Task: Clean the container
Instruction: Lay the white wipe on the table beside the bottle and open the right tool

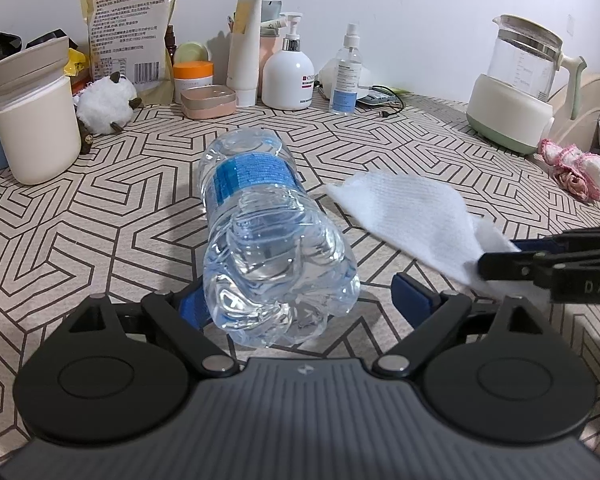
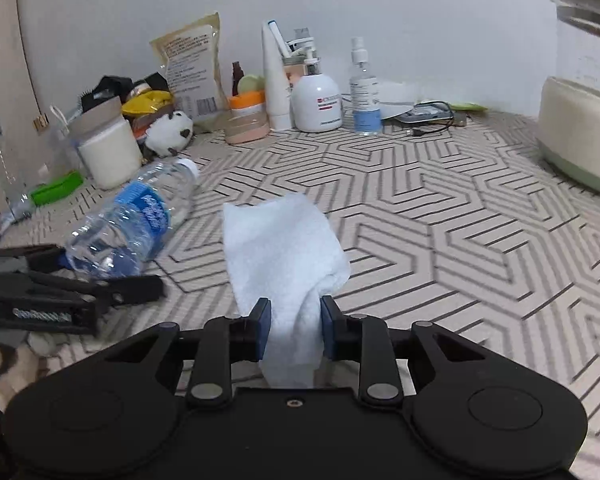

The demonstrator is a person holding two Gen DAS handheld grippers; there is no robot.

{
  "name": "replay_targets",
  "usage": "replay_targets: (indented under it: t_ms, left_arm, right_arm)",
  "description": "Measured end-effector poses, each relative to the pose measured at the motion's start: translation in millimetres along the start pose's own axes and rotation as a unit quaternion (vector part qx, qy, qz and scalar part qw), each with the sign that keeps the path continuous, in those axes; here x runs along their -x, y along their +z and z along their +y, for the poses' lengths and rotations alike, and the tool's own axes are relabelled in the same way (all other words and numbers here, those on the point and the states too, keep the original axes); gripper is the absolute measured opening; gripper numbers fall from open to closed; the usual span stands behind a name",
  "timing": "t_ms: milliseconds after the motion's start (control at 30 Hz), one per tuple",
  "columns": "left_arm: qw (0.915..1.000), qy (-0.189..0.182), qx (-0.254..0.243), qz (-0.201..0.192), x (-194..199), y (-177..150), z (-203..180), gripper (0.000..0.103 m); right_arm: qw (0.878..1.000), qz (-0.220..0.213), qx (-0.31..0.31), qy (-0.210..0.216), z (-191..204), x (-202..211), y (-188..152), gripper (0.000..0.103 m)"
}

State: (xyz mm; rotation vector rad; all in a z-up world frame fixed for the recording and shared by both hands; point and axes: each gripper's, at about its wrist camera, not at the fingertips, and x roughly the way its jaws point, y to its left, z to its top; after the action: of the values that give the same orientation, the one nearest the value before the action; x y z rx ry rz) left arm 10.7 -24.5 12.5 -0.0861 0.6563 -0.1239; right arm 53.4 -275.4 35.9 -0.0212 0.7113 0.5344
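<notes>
While the left claw (image 1: 300, 304) stands spread around the bottle's (image 1: 260, 216) base, right pad clear, the bottle lies on the counter (image 1: 100, 216); at three o'clock, the right claw (image 2: 295, 330) pinches a cloth (image 2: 280, 240).

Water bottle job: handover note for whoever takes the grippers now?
Left gripper: open, jaws straddle the base of the water bottle, right pad clearly apart from it.
Right gripper: shut on the white cloth, which trails onto the patterned table.
Bottle lies on its side, cap on, beside the cloth.
Done: cloth picked up.
Left: grip bottle, wipe it.
</notes>
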Motion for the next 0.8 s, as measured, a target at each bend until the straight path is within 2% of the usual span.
replay_targets:
  t_ms: [133,200,300,367,567,800]
  left_arm:
    - [1.0000,0.001,0.000,0.000,0.4,-0.4,-0.2,0.094]
    - [1.0000,0.002,0.000,0.001,0.6,-0.6,-0.3,0.094]
    - [1.0000,0.002,0.000,0.001,0.7,-0.6,-0.2,0.095]
    - [1.0000,0.006,0.001,0.000,1.2,-0.8,-0.5,0.095]
    - [0.9998,0.019,0.003,0.001,1.5,-1.1,-1.9,0.095]
    - [0.9993,0.035,0.006,0.006,11.0,-8.7,-8.0,0.097]
  right_arm:
    - [0.999,-0.011,-0.028,0.019,7.2,-14.5,3.3,0.035]
    - [0.999,-0.017,-0.043,0.026,8.0,-18.9,4.3,0.041]
    - [0.998,-0.033,-0.047,0.020,11.3,-14.5,2.8,0.052]
    - [0.998,-0.045,-0.038,0.013,15.6,-5.2,-1.4,0.072]
    - [0.999,-0.053,-0.005,0.002,30.4,21.8,-18.5,0.077]
    - [0.999,-0.038,0.015,0.013,39.7,13.4,-29.5,0.079]
